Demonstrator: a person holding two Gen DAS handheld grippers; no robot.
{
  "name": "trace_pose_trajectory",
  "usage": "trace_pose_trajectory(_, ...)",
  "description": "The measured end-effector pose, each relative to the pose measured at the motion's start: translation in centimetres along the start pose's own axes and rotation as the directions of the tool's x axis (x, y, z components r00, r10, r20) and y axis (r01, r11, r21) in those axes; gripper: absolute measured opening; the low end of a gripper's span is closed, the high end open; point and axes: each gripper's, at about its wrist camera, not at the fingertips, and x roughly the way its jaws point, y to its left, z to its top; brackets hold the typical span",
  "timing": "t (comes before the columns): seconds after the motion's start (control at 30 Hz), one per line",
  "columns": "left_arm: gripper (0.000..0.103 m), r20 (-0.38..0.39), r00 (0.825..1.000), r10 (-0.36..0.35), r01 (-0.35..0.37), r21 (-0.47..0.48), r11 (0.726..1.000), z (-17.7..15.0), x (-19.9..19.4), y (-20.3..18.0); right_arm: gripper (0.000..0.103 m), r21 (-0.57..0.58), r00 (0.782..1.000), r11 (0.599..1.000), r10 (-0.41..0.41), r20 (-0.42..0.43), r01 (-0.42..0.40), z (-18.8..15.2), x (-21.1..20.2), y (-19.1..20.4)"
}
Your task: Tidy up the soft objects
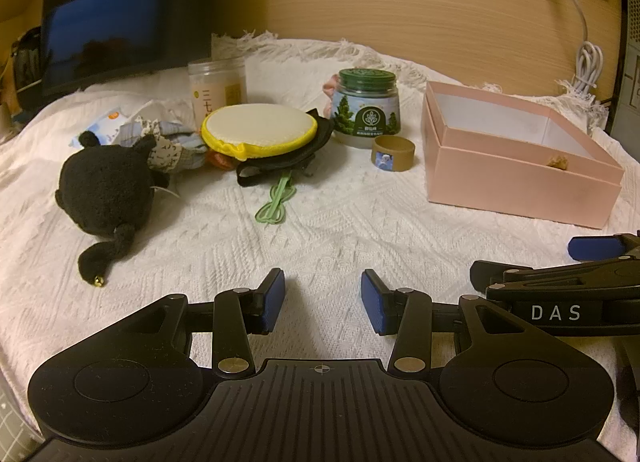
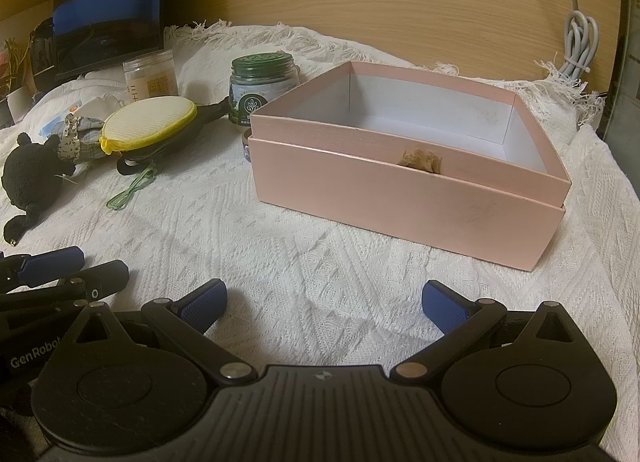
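A cloth [image 1: 320,222] covers the desk. The box [image 1: 520,182] sits toward the desk's right edge, with a small tuft [image 2: 420,161] at its front wall. Left of the box stand a lidded jar [image 1: 366,108] and, just before it, a short ring [image 1: 394,154]. Further left a round pad [image 1: 258,128] lies on a flat pouch [image 1: 280,164], a second jar [image 1: 218,90] behind them. The plush toy [image 1: 106,186] lies near the left edge, a monitor [image 1: 120,22] at the back left corner.

A white knitted cloth [image 1: 320,222] covered the surface; ahead-left of the left gripper [image 1: 323,300] lay a black plush [image 1: 106,192], ahead-right a pink box [image 1: 520,190].
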Motion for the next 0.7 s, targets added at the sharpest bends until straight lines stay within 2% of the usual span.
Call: trace_pose_trajectory(0.7,0.048,0.001,1.000,0.001,-0.001,0.002,1.000,0.30,-0.08,-0.14,0.103,0.001,1.000,1.000,0.000,0.000,0.000,-0.02,0.01,-0.01)
